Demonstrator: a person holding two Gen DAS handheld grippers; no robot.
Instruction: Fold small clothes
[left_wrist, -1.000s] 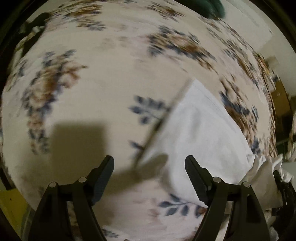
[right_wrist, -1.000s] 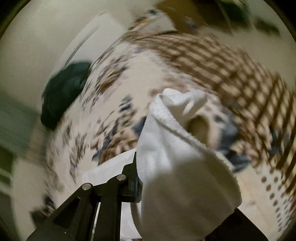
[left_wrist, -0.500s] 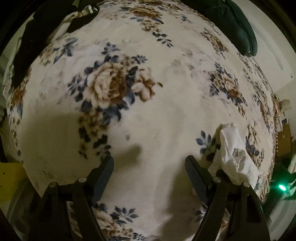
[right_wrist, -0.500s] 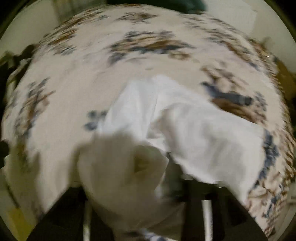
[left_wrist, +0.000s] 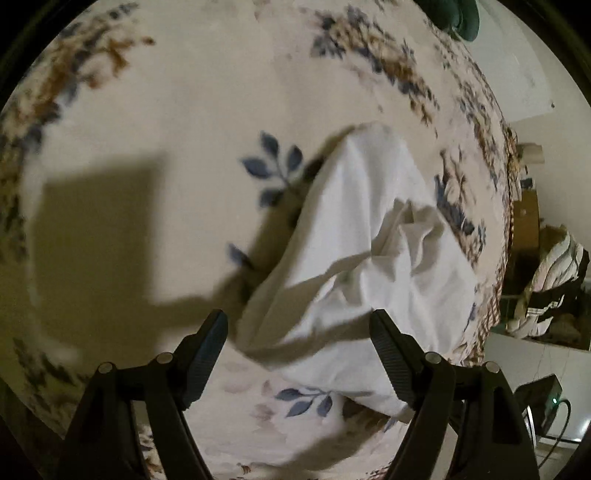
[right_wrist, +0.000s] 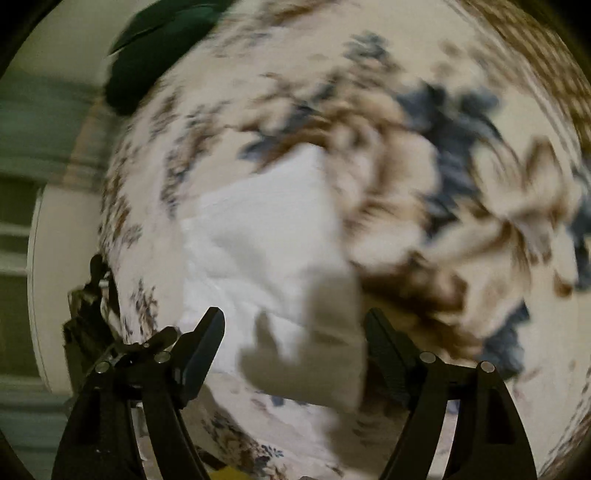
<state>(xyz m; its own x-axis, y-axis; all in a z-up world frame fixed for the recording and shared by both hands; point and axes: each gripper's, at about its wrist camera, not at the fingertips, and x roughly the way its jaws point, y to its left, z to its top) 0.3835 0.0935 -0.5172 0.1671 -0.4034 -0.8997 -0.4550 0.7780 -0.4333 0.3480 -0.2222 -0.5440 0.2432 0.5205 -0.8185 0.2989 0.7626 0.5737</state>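
Observation:
A small white garment lies crumpled on a cream blanket with blue and brown flowers. My left gripper is open and empty, just above the garment's near edge. In the right wrist view, which is blurred, the same white garment lies flat on the blanket. My right gripper is open and empty over the garment's near end. The other gripper shows at the left edge of that view.
A dark green cushion sits at the far edge of the bed; it also shows in the right wrist view. To the right past the bed edge stand brown furniture and a pile of clothes.
My right gripper was shut on the white garment one second ago and has let it go; the garment now lies on the blanket. Both cameras have swung fast over the bed.

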